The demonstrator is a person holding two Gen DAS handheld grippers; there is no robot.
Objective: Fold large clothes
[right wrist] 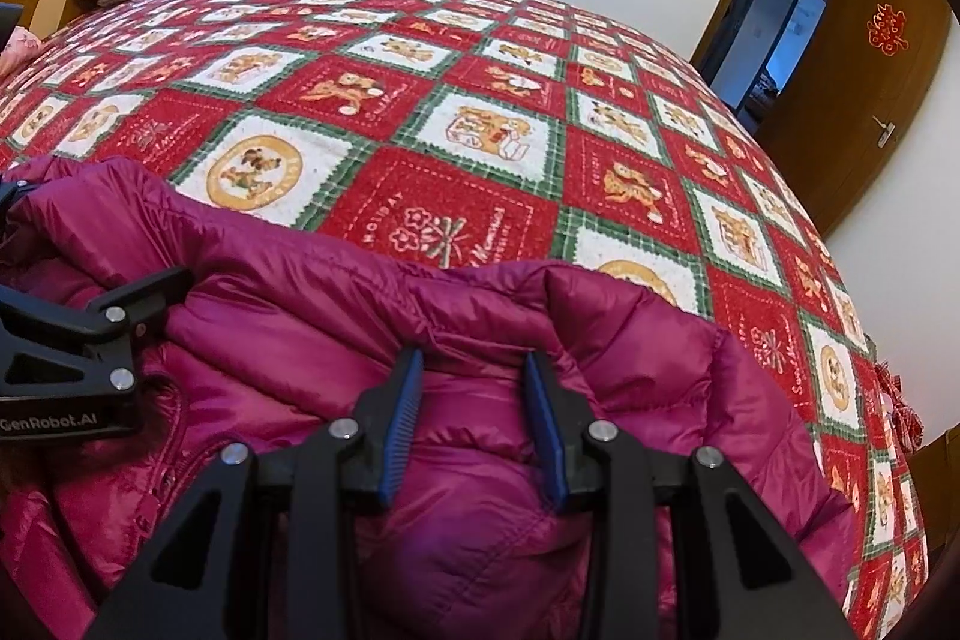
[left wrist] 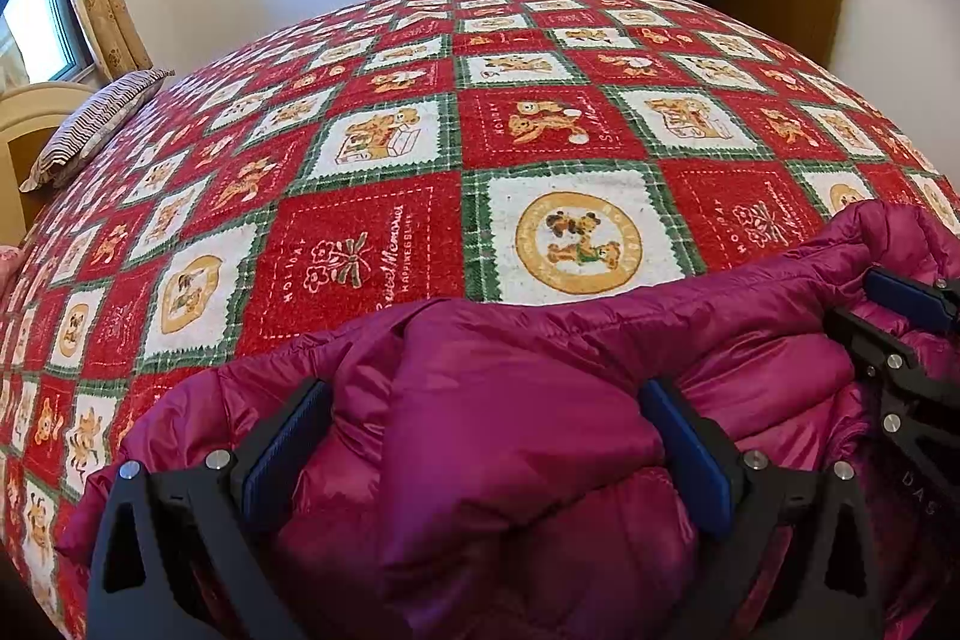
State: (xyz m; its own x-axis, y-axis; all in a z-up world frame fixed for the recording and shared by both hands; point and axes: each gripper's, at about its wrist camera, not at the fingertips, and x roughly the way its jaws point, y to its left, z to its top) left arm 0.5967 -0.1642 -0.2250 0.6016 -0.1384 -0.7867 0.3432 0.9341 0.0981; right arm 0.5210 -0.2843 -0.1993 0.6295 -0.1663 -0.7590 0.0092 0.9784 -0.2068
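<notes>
A puffy magenta down jacket [left wrist: 558,340] lies bunched at the near edge of the bed, its upper edge raised between my two grippers. My left gripper [left wrist: 486,436] stands wide, and a thick fold of the jacket fills the gap and presses on both blue pads [left wrist: 690,448]. To its right in the same view, my right gripper [left wrist: 882,307] bites into the jacket's edge. In the right wrist view the right gripper [right wrist: 474,400] is shut on a narrower fold of the jacket [right wrist: 288,292]. The left gripper [right wrist: 78,250] shows at that view's left edge.
The bed carries a red, white and green checked blanket [left wrist: 372,232] with bear prints that stretches away beyond the jacket. A striped pillow [left wrist: 90,124] and a beige headboard [left wrist: 30,112] are at the far left. A brown door [right wrist: 858,112] stands open on the right.
</notes>
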